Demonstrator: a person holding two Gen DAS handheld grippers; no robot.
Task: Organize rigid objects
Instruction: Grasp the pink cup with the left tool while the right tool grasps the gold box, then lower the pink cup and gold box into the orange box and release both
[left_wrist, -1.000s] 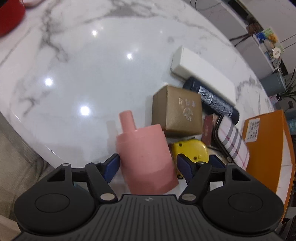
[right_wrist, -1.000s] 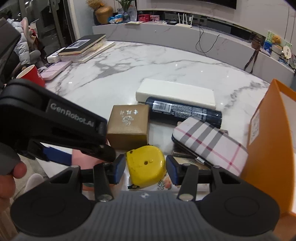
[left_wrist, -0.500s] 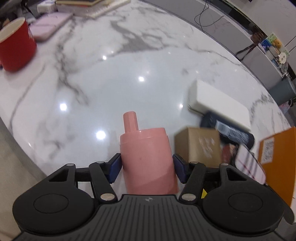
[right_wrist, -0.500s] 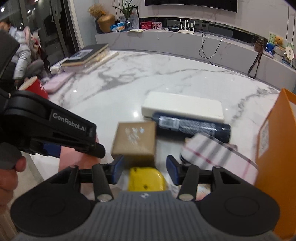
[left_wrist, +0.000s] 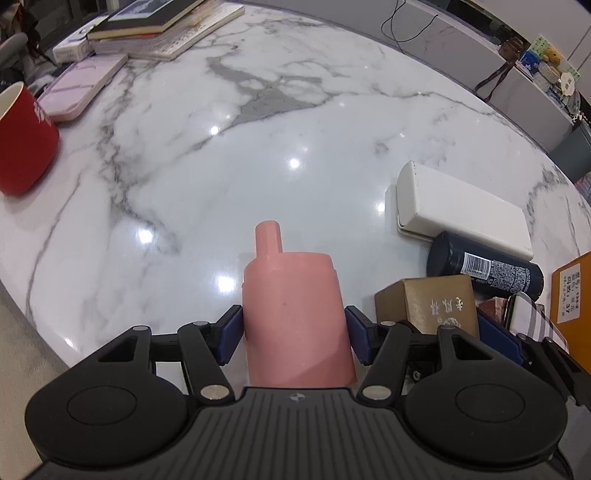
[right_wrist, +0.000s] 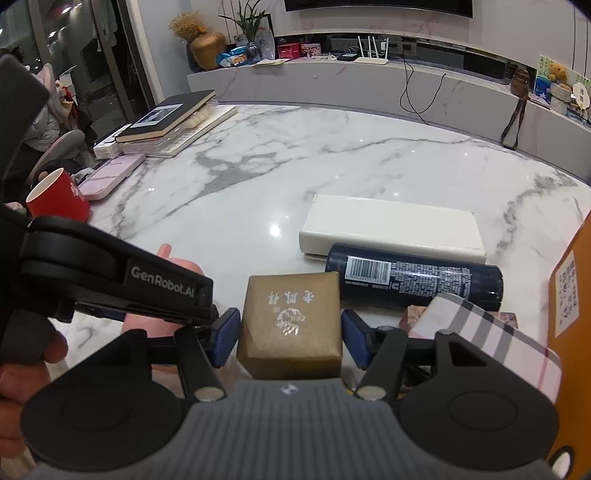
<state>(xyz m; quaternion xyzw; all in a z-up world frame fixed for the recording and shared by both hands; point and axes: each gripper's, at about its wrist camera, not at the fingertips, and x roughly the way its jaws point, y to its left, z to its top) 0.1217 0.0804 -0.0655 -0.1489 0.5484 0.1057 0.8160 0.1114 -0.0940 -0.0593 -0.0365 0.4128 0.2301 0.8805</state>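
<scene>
Left gripper (left_wrist: 293, 339) clasps pink bottle (left_wrist: 295, 317) — centered.

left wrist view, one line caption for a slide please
Left claw shut on pink bottle above marble table, brown box alongside.

Sharp fisheye views, ceiling-light glare on marble table (left_wrist: 295, 162)

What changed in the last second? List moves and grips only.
The left claw closed on the pink bottle and tilted up with it. The right claw left the yellow tape measure and advanced, so its fingers now flank the brown box. The white case and dark can stayed put.
</scene>
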